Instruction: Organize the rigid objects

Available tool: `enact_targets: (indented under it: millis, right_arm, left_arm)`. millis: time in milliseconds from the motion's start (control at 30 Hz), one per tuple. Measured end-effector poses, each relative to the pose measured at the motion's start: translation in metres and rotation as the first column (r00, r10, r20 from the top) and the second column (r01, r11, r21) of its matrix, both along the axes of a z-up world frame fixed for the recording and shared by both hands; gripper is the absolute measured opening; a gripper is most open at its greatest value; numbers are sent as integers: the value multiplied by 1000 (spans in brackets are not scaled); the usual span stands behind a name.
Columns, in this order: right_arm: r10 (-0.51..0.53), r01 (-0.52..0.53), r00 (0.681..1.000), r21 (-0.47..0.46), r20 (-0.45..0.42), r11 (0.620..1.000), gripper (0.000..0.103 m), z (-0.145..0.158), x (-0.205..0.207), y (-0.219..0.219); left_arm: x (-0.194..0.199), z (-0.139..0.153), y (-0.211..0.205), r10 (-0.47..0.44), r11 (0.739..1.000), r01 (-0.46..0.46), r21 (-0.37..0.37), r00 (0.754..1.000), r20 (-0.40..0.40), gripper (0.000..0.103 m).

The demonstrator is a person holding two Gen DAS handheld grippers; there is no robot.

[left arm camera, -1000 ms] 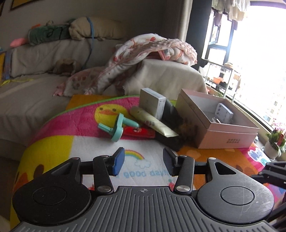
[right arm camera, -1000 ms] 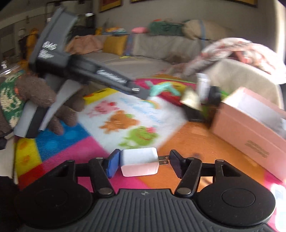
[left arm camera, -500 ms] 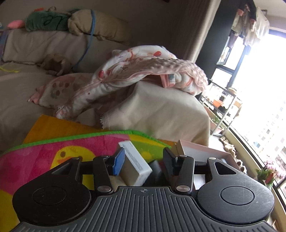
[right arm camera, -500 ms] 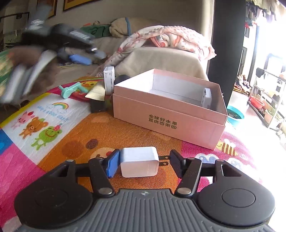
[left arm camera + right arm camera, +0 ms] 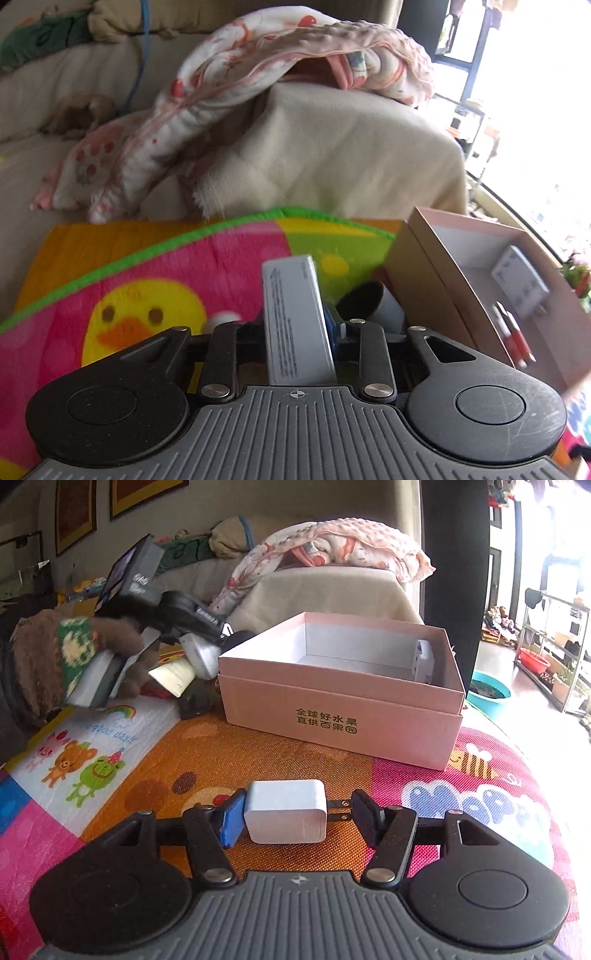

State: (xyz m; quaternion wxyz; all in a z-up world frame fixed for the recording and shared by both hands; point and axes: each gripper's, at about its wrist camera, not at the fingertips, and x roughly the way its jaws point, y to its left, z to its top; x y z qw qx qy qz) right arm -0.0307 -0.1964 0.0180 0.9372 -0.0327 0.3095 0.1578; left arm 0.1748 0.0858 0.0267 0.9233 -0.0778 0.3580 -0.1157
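Rectangular printed carton (image 5: 295, 321) clamped in left claw (image 5: 295, 332); right claw (image 5: 297, 814) grips smooth white charger (image 5: 286, 810).

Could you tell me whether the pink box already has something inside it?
Yes, a white adapter leans against the inner right wall of the pink box.

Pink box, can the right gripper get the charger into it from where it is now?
Probably yes. The right gripper holds the white charger facing the pink box, whose top is open. Only bare play mat lies between them; it would need to rise over the near wall.
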Motion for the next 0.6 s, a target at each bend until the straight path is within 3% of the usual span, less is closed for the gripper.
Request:
enact_targets:
  millis: [67,233,400,600]
  right_arm:
    - [0,0,1000,-1,1,1000,61,0,0,0]
    - [0,0,1000,-4,-3,1000,61,0,0,1]
    - [0,0,1000,-26,-4,1000,61,0,0,5]
    - [-2,1,1000,-48,-4,999,61,-1,0,8]
  left_arm:
    - [-19,-3,9,-24,997,22,-73,999,-21,27]
    - [-77,-11,8,-104,986,97,-136,993,-50,27]
    - [-128,-11,-3,-190,975,184,-124,981,-35,27]
    - [-172,-6,-20,-333,938,325,-121,942,-52,28]
